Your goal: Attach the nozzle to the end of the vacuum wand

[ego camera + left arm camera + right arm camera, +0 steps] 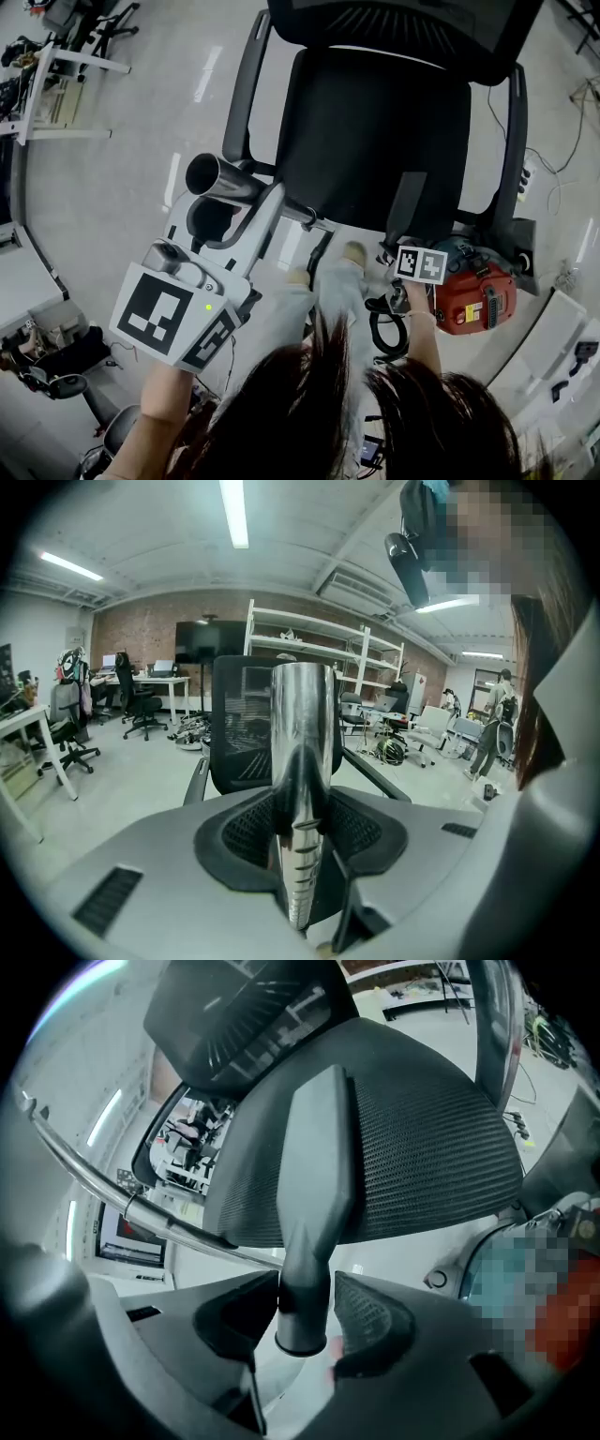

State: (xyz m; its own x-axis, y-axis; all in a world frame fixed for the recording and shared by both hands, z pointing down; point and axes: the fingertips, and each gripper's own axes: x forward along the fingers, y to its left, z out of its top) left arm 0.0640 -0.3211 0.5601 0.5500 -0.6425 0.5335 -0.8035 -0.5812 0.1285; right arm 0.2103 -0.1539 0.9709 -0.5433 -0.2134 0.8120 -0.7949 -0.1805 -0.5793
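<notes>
Grey moulded jaws of the right gripper (pixel 305 1312) stand spread around the round neck of the nozzle (pixel 319 1157), a sliver of daylight showing on one side, so nothing is pinched there yet. The flat dark nozzle appears to lie on the front edge of the black mesh chair seat (pixel 375 131), collar end toward the jaws. The left gripper (pixel 302 841) is clamped on the chrome vacuum wand (pixel 302 724), its pads pressed to the tube's sides.

In the head view the wand's open mouth sits well apart from the nozzle, which lies toward 3 o'clock of it. A red vacuum body (pixel 478 295) rests on the floor at about 4 o'clock of the seat.

The step in hand looks like the pickup of the nozzle, and joining has not begun. The next move calls for the right jaws to close squarely on the neck, lift it clear of the seat, and bring the collar in line with the wand's mouth.

The right hand tips its gripper steeply down at the seat, and the left holds the wand at a shallow downward slant, aimed toward 12 o'clock
</notes>
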